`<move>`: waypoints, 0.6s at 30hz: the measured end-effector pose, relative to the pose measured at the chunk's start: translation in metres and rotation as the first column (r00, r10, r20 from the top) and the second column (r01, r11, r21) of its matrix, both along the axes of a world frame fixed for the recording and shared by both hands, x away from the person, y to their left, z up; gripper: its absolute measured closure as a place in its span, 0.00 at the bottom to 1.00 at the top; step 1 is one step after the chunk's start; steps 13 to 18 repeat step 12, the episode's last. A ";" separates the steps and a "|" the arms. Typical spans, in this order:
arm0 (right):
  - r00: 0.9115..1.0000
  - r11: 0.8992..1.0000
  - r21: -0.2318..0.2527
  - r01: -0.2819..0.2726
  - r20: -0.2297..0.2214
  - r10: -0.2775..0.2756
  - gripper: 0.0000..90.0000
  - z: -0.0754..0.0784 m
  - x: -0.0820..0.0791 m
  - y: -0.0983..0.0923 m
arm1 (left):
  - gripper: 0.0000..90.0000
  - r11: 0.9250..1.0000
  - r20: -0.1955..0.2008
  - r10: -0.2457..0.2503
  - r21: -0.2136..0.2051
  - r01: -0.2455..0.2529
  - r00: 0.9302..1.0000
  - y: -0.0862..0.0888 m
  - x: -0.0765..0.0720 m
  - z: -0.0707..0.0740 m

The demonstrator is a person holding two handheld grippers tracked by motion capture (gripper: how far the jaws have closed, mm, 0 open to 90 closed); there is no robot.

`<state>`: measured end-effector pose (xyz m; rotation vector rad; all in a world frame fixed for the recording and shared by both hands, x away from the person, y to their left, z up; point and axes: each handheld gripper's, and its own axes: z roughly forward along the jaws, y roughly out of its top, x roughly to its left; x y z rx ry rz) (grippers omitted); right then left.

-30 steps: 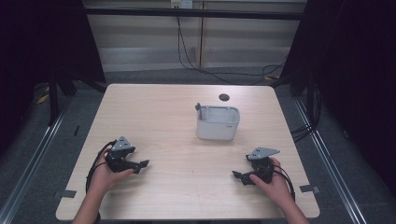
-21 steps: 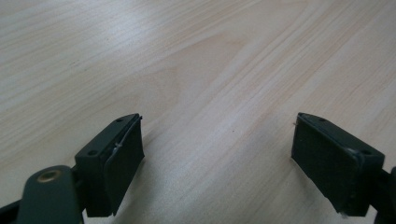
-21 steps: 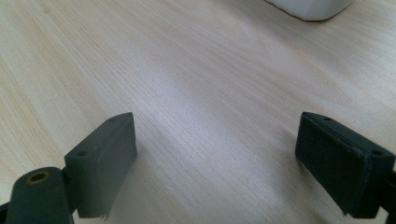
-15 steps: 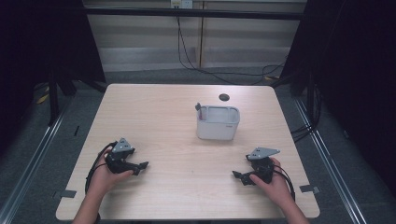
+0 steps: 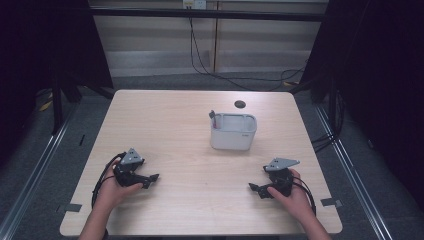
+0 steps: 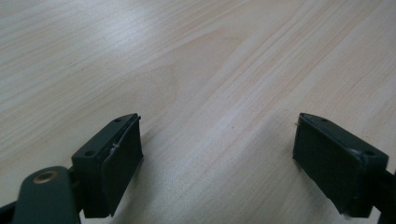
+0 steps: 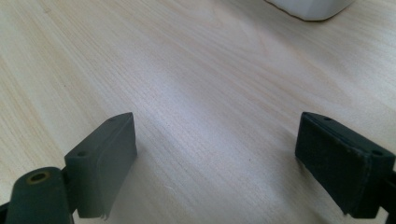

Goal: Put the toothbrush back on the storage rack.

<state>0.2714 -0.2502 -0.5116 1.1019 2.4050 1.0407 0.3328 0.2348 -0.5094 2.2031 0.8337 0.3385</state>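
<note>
Pale woodgrain table (image 5: 175, 130) carries a white rounded tub (image 5: 233, 131); both hand-held grippers gape.

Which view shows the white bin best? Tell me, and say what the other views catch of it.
The high view: the white bin stands whole on the table, its open top and the dark item at its left rim visible. The right gripper view catches just its bottom edge at the top of the frame. The left gripper view shows bare tabletop.
</note>
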 end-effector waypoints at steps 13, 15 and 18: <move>1.000 1.000 0.000 0.000 0.000 0.000 0.14 0.000 0.000 0.000 | 0.17 1.000 -0.005 0.001 -0.002 -0.001 1.000 0.000 0.000 0.000; 1.000 1.000 0.000 0.000 0.000 0.000 0.14 0.000 0.000 0.000 | 0.17 1.000 -0.005 0.001 -0.002 -0.001 1.000 0.000 0.000 0.000; 1.000 1.000 0.000 0.000 0.000 0.000 0.14 0.000 0.000 0.000 | 0.17 1.000 -0.005 0.001 -0.002 -0.001 1.000 0.000 0.000 0.000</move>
